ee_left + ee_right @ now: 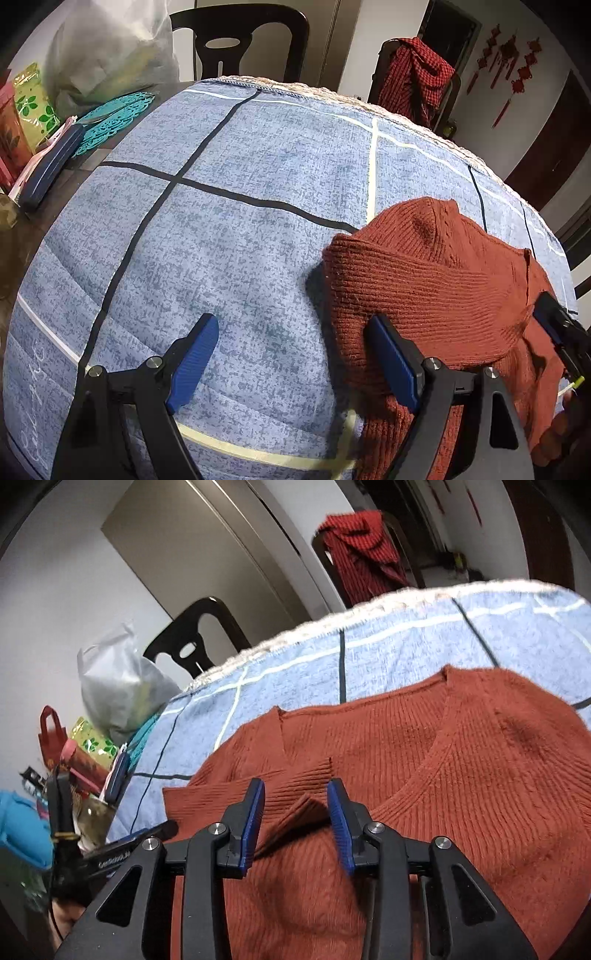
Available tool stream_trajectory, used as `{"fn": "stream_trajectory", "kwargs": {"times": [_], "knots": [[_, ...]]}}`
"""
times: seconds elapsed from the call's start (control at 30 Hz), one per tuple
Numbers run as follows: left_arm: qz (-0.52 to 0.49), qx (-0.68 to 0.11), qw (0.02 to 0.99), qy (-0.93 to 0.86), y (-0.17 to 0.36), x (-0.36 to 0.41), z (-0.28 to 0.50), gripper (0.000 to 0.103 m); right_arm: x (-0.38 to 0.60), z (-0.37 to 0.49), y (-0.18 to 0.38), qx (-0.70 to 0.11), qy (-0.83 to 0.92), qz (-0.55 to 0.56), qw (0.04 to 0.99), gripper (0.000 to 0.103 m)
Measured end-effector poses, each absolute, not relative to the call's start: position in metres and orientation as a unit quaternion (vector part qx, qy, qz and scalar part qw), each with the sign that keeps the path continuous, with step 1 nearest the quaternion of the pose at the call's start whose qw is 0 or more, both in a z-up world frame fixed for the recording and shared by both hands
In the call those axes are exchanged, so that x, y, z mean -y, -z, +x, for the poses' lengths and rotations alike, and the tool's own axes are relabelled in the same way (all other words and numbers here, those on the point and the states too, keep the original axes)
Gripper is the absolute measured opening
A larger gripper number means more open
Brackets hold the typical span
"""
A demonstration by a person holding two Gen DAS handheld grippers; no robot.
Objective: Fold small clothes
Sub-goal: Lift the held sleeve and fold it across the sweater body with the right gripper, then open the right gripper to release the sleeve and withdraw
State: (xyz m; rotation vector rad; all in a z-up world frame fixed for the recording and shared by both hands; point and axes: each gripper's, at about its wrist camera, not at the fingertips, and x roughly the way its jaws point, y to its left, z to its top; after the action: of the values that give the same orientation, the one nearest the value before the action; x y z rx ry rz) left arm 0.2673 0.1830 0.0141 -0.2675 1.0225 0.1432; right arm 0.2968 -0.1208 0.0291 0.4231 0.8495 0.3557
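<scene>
1. Left wrist view: I see my left gripper (291, 354) with its blue pads spread wide over the blue checked cloth (240, 229) that covers the table. Nothing sits between the pads. The right-hand pad lies against the edge of the rust-red knitted sweater (424, 280).

2. The sweater lies toward the right side of the cloth, near the near edge. Its V-neck opens toward the near edge and its straight ribbed edge lies toward the far edge, so I read its long axis as running from near to far. One ribbed cuff (295, 782) is folded in across the body.

3. Right wrist view: my right gripper (295, 823) has its jaws partly spread. The folded cuff lies between the pads, and they do not press on it.

4. Only the left view shows the teal lace mats (110, 118) and a dark blue case (51, 166) at the left edge of the table. It also shows red hanging ornaments (506, 70) on the far wall.

5. Only the right view shows the sweater's neckline in full, and a small red bag (50, 734) beyond the left edge. Both views show a dark chair (240, 40) and a red checked garment (413, 77) draped over a second chair beyond the far edge.

6. Writing: pale script is printed on the cloth at its near left corner, too distorted to read. White lettering on a black part of the left gripper in the right view is blurred; I cannot read it with any certainty.
</scene>
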Motion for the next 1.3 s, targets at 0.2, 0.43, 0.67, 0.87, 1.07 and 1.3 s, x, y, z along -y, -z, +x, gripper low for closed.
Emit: {"fn": "stream_trajectory", "kwargs": {"times": [0.2, 0.43, 0.67, 0.87, 1.07, 1.3], "knots": [[-0.143, -0.491, 0.858, -0.052, -0.018, -0.185, 0.264, 0.085, 0.117, 0.305, -0.015, -0.445, -0.167, 0.208, 0.855, 0.036], [-0.125, -0.483, 0.866, -0.031, -0.027, -0.173, 0.262, 0.085, 0.12, 0.297, -0.023, -0.426, -0.179, 0.211, 0.861, 0.007], [-0.124, -0.496, 0.858, -0.043, -0.015, -0.174, 0.269, 0.085, 0.122, 0.281, -0.03, -0.415, -0.163, 0.199, 0.873, 0.006], [-0.11, -0.497, 0.86, -0.048, -0.014, -0.172, 0.27, 0.085, 0.12, 0.284, -0.01, -0.438, -0.132, 0.186, 0.87, 0.007], [-0.1, -0.499, 0.859, -0.057, -0.015, -0.173, 0.268, 0.085, 0.12, 0.277, -0.014, -0.431, -0.121, 0.154, 0.881, 0.007], [-0.091, -0.481, 0.87, -0.061, -0.031, -0.168, 0.247, 0.085, 0.111, 0.258, -0.042, -0.38, -0.109, 0.063, 0.916, 0.007]]}}
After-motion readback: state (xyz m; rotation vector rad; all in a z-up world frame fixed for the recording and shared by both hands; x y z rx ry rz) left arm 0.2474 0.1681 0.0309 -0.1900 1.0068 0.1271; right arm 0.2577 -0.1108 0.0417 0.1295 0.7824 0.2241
